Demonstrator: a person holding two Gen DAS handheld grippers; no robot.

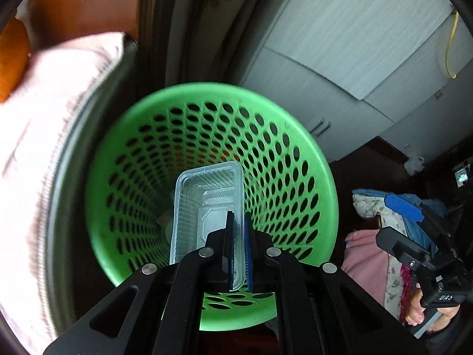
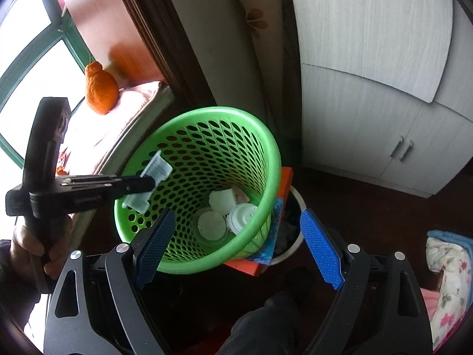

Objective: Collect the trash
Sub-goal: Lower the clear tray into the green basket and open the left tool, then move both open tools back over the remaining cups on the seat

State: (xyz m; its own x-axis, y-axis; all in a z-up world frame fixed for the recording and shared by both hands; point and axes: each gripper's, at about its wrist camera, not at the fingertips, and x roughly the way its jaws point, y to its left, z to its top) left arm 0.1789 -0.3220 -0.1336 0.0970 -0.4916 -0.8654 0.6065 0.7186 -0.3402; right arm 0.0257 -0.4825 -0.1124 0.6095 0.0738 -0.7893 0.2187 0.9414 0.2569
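Note:
A clear plastic tray (image 1: 204, 201) hangs over the mouth of the green perforated bin (image 1: 295, 136), with my left gripper (image 1: 238, 217) shut on its right wall. In the right wrist view the left gripper (image 2: 147, 184) comes in from the left and holds the tray (image 2: 156, 167) above the near-left rim of the bin (image 2: 207, 112). White lids and a clear cup (image 2: 239, 217) lie at the bin's bottom. My right gripper (image 2: 238, 216) stands open in front of the bin with nothing between its blue pads (image 2: 320, 248). It also shows at the right of the left wrist view as the right gripper (image 1: 397, 222).
An orange fruit (image 2: 99, 88) sits on a pink cloth on the window ledge left of the bin. White cabinets (image 2: 369, 88) stand behind. An orange box (image 2: 285, 183) and a white bucket (image 2: 297, 238) crowd the bin's right side. Floral bedding (image 2: 449, 266) lies at the far right.

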